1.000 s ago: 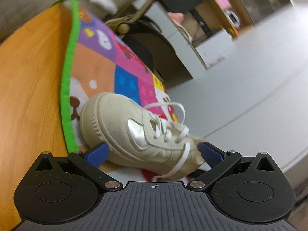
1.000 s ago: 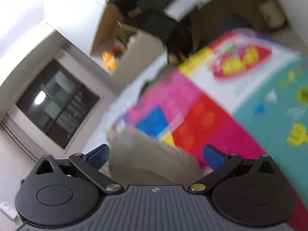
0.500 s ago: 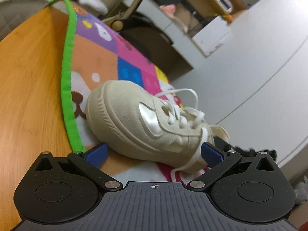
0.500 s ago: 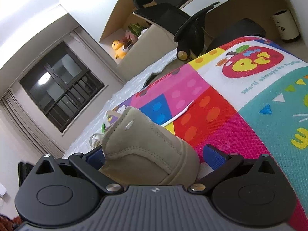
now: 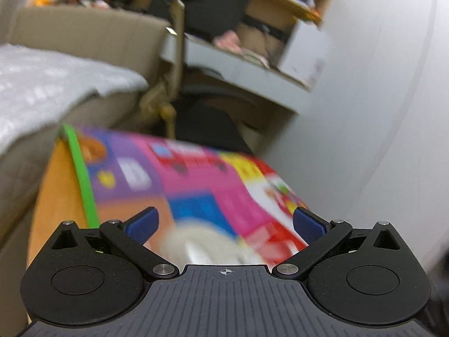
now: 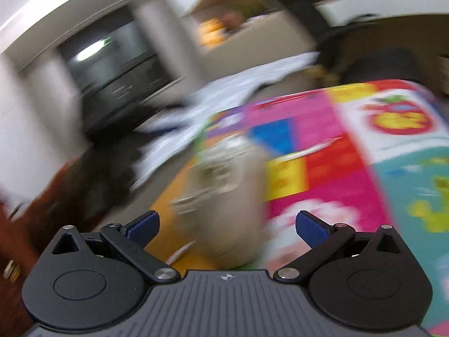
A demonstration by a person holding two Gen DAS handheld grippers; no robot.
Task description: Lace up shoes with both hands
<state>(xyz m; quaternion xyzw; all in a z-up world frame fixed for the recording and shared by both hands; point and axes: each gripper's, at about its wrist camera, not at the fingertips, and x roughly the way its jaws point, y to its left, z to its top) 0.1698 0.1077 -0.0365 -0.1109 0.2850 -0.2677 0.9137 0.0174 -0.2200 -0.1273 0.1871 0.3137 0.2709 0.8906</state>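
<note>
The shoe (image 6: 224, 196) lies on the colourful mat (image 6: 350, 168), near the mat's green edge (image 5: 84, 179). In the right view the shoe is long from near to far: one end is close to the camera and the other end points away, up the picture. It is too blurry to tell which end is the toe. A white lace (image 6: 317, 148) lies on the mat just to the right of the shoe's far end.

In the left view only a pale, blurry bit of the shoe (image 5: 207, 247) shows, low down between the blue fingers. The rest is hidden behind the gripper's black body, so you cannot tell which way it points there.

The left gripper (image 5: 224, 224) is spread wide and holds nothing. The right gripper (image 6: 226, 226) is spread wide too, with the near end of the shoe between its fingers. You cannot tell if they touch it.

The left view shows a bed (image 5: 42, 84), a chair (image 5: 174, 84) and shelves (image 5: 266, 14) behind the mat. The right view shows a dark window (image 6: 112, 56) instead. Both pictures are smeared, the right one most.
</note>
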